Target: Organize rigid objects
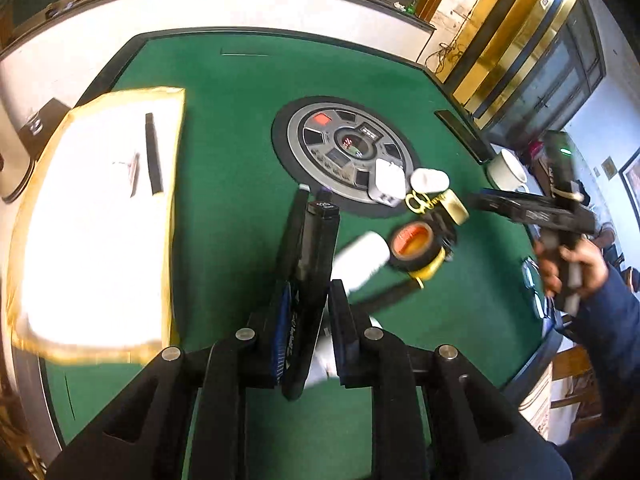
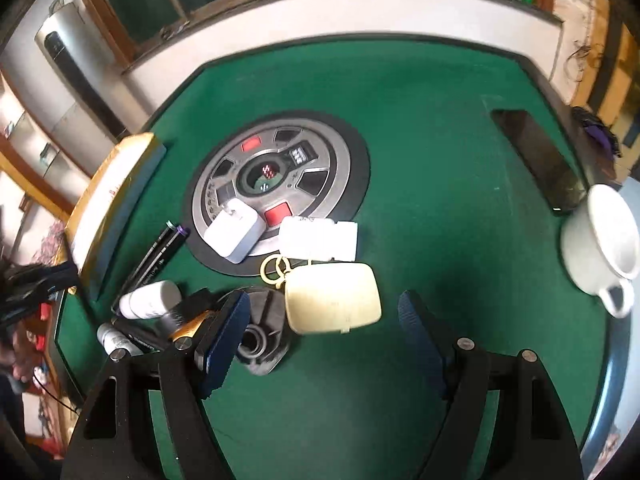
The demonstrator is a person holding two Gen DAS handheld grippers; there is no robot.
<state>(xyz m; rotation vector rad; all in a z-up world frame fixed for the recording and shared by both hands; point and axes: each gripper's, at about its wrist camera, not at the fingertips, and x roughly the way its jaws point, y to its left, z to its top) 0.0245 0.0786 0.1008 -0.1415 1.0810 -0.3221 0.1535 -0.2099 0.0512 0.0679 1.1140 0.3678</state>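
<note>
Only the left wrist view shows the left gripper [image 1: 316, 280] clamping a black marker [image 1: 310, 276]; right gripper [image 2: 320, 344] fingers gape empty above the desk [image 2: 440, 120].

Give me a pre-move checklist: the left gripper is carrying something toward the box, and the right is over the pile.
1. Left gripper shut on the black marker: ok.
2. Marker clear of the green table: cannot tell from this view.
3. Cardboard box open, with room beside the black stick inside: ok.
4. Right gripper open with nothing between its fingers: ok.
5. Cream case ahead of the right gripper, its top uncovered: ok.
6. Cream case free of neighbours: not ok; the yellow ring sits against it, and the black round part is close beside it.
</note>
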